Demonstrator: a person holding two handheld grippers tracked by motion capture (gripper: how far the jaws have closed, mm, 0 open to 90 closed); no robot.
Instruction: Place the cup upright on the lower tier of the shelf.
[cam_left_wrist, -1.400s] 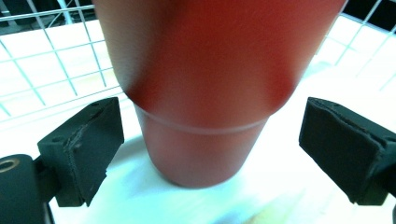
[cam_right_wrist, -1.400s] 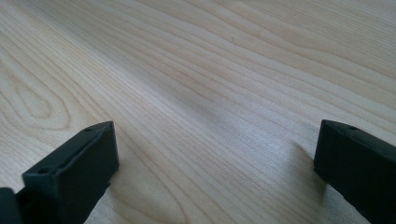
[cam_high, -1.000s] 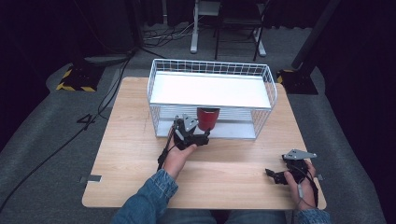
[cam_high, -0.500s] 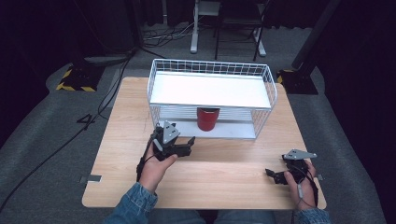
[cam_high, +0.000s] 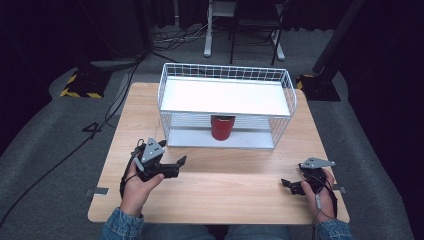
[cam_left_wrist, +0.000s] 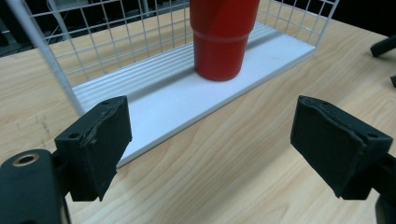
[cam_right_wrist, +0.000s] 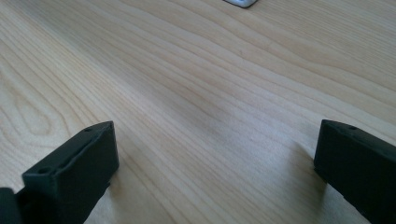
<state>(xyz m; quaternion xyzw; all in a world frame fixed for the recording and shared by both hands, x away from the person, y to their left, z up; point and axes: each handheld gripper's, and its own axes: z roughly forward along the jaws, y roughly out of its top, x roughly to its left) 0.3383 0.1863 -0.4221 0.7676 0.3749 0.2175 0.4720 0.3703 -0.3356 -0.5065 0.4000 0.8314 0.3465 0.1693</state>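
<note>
The red cup (cam_high: 222, 127) stands on the rack's (cam_high: 225, 140) lower shelf, and at its seven o'clock the left claw (cam_high: 182, 161) gapes empty over the tabletop (cam_high: 235, 180), jaws just opening.

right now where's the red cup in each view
High view: the red cup stands upright on the lower shelf of the white wire rack, centre of the picture.
Left gripper view: the cup is at top centre, cut off by the frame, beyond the open jaws.
Right gripper view: not in it; bare wooden table.
Shared landmark: the rack's white lower shelf, seen in the high and left gripper views.
</note>
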